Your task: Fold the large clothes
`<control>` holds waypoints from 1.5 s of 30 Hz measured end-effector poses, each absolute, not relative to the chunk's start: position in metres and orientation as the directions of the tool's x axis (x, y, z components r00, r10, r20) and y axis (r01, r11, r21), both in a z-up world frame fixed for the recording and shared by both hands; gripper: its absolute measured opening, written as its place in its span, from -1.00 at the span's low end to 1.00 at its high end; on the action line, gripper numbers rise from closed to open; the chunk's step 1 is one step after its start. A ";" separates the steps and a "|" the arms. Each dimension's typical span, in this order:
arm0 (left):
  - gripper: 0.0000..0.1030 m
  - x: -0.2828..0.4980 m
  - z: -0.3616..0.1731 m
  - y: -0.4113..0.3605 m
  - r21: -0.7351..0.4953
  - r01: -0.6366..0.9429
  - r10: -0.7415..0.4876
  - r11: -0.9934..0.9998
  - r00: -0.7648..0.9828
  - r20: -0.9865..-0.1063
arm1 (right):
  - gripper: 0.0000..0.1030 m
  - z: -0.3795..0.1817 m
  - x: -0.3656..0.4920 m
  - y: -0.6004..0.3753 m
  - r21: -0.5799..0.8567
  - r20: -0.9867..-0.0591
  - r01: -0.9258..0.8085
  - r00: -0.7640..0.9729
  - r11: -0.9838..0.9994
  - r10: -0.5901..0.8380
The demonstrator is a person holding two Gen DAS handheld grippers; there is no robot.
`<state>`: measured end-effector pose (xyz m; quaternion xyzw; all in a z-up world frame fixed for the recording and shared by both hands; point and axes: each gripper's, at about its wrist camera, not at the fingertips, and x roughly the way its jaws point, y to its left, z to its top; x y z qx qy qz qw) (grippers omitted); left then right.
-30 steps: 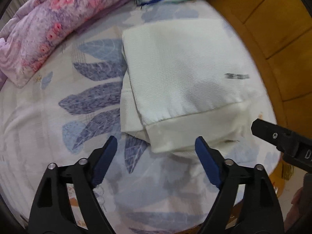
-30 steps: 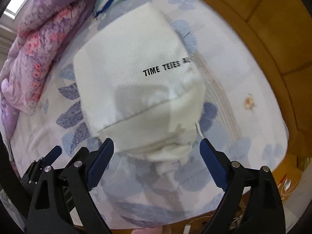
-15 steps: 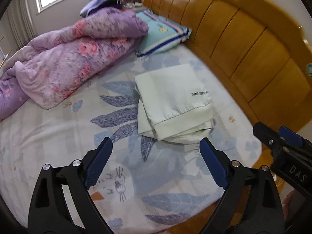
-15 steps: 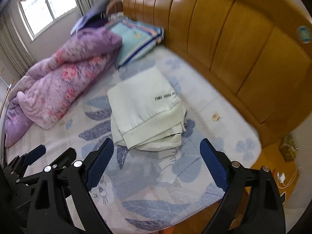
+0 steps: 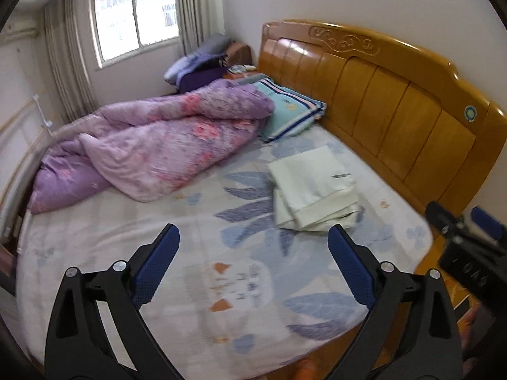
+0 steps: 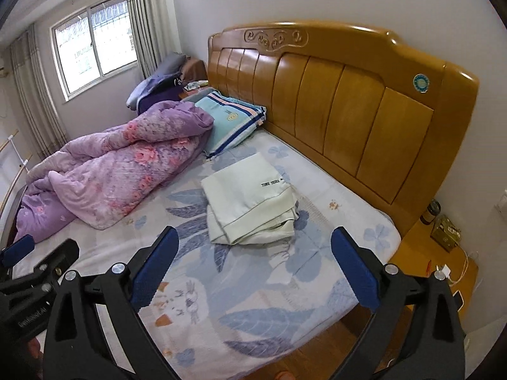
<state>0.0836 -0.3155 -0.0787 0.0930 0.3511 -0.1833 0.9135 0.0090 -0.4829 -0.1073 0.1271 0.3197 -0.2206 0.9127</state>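
A pale white garment [image 5: 313,190] lies folded into a rectangle on the bed sheet [image 5: 190,253], near the wooden headboard; black lettering shows on its top. It also shows in the right wrist view [image 6: 250,202]. My left gripper [image 5: 253,266] is open and empty, held well back from the garment above the bed's near edge. My right gripper [image 6: 253,269] is open and empty, also far back from it. The right gripper shows at the right edge of the left wrist view [image 5: 465,240].
A crumpled purple floral quilt [image 6: 111,171] lies on the left half of the bed. A striped teal pillow [image 6: 231,120] sits by the headboard [image 6: 342,107]. A bedside table [image 6: 443,253] with small items stands at the right.
Both grippers have pulled far back and up from the folded garment, so the whole bed and room now show. The garment has stayed in place.
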 end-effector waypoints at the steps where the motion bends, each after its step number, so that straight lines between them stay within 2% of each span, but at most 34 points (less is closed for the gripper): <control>1: 0.85 0.080 -0.076 -0.304 0.034 0.403 -0.280 0.915 0.692 -0.666 | 0.82 -0.105 0.006 -0.475 0.088 -0.632 0.485 0.702 0.870 -0.327; 5: 0.85 0.081 -0.071 -0.255 -0.055 0.432 -0.357 0.900 0.659 -0.662 | 0.84 -0.099 -0.001 -0.432 0.097 -0.584 0.495 0.731 0.864 -0.353; 9: 0.85 0.089 -0.067 -0.208 -0.044 0.476 -0.394 0.878 0.669 -0.630 | 0.84 -0.098 -0.001 -0.385 0.083 -0.561 0.554 0.713 0.829 -0.420; 15: 0.85 0.095 -0.068 -0.149 -0.015 0.576 -0.460 0.817 0.636 -0.620 | 0.84 -0.098 -0.006 -0.316 0.071 -0.564 0.652 0.651 0.755 -0.509; 19: 0.85 0.096 -0.078 -0.122 -0.023 0.605 -0.477 0.796 0.604 -0.639 | 0.85 -0.102 -0.005 -0.287 0.076 -0.603 0.672 0.619 0.736 -0.503; 23: 0.85 0.097 -0.084 -0.111 0.004 0.622 -0.477 0.783 0.606 -0.637 | 0.85 -0.108 -0.001 -0.268 0.057 -0.624 0.679 0.596 0.732 -0.505; 29: 0.85 0.103 -0.087 -0.105 -0.031 0.608 -0.486 0.793 0.602 -0.634 | 0.85 -0.114 0.007 -0.256 0.021 -0.622 0.680 0.583 0.733 -0.523; 45: 0.85 0.114 -0.089 -0.127 -0.055 0.584 -0.478 0.810 0.603 -0.639 | 0.85 -0.126 0.025 -0.269 0.001 -0.660 0.619 0.590 0.785 -0.465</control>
